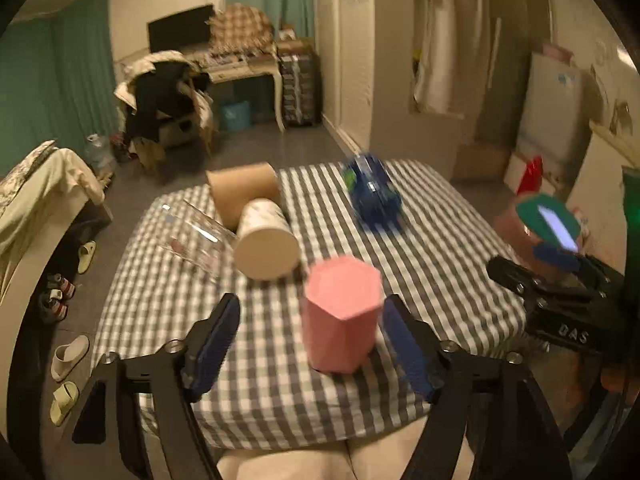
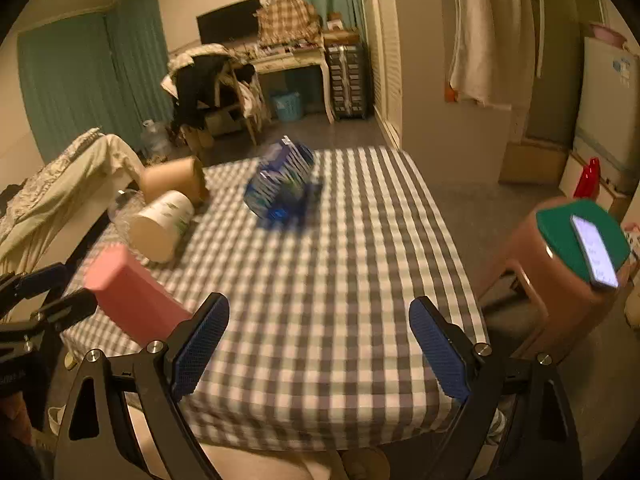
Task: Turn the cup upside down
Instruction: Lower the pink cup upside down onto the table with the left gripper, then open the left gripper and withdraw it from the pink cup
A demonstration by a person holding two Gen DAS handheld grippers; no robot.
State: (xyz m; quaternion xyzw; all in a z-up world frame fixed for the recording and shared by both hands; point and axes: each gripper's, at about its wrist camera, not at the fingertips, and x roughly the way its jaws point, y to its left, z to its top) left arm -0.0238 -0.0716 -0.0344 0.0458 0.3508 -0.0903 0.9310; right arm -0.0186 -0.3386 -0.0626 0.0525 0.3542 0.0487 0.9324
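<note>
A pink hexagonal cup (image 1: pixel 341 312) stands bottom-up on the checked tablecloth (image 1: pixel 420 280), near the front edge. My left gripper (image 1: pixel 312 344) is open, its blue pads either side of the cup and apart from it. In the right wrist view the pink cup (image 2: pixel 134 294) shows at the far left. My right gripper (image 2: pixel 320 344) is open and empty above the cloth (image 2: pixel 340 280), to the right of the cup. A blue cup (image 1: pixel 374 196) lies on its side mid-table; it also shows in the right wrist view (image 2: pixel 280 188).
A white cup (image 1: pixel 266 240), a brown paper cup (image 1: pixel 244 192) and a clear glass (image 1: pixel 192 236) lie on their sides at the table's left. A stool (image 2: pixel 560 264) with a phone (image 2: pixel 594 252) stands right of the table. A bed is at the left.
</note>
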